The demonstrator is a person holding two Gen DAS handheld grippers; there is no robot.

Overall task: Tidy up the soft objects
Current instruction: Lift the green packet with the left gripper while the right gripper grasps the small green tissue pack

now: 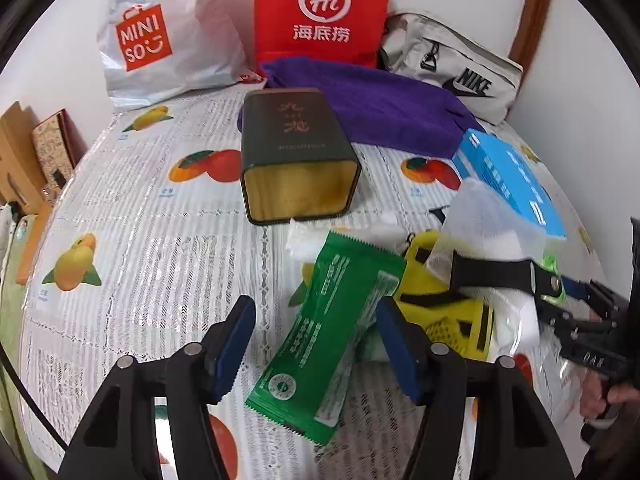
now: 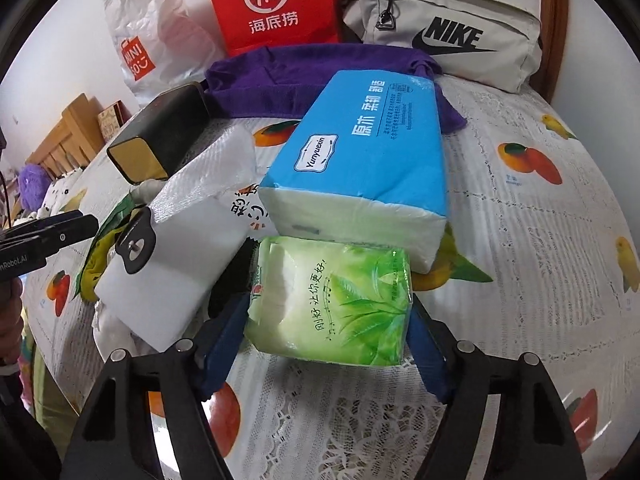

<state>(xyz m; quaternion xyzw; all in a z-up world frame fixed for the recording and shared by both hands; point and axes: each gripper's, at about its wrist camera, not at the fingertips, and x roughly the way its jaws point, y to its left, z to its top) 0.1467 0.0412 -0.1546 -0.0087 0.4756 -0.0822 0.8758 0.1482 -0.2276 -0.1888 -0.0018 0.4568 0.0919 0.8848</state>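
the right tongs (image 2: pixel 328 344) clamp one green tissue pack (image 2: pixel 332 300) between both blue pads, lifted just in front of one blue tissue pack (image 2: pixel 360 152) and beside one white tissue pack (image 2: pixel 180 248) on the fruit-print surface (image 2: pixel 540 240). the left tongs (image 1: pixel 316 344) stand wide open and hold nothing, their pads on either side of one green wipes packet (image 1: pixel 332 332) that lies flat, with one yellow mesh pouch (image 1: pixel 448 304) just right of it. behind sit one dark tin (image 1: pixel 296 152), one purple towel (image 1: pixel 372 96), one red bag (image 1: pixel 320 8), one white miniso bag (image 1: pixel 160 36) and one grey nike bag (image 1: pixel 452 64).
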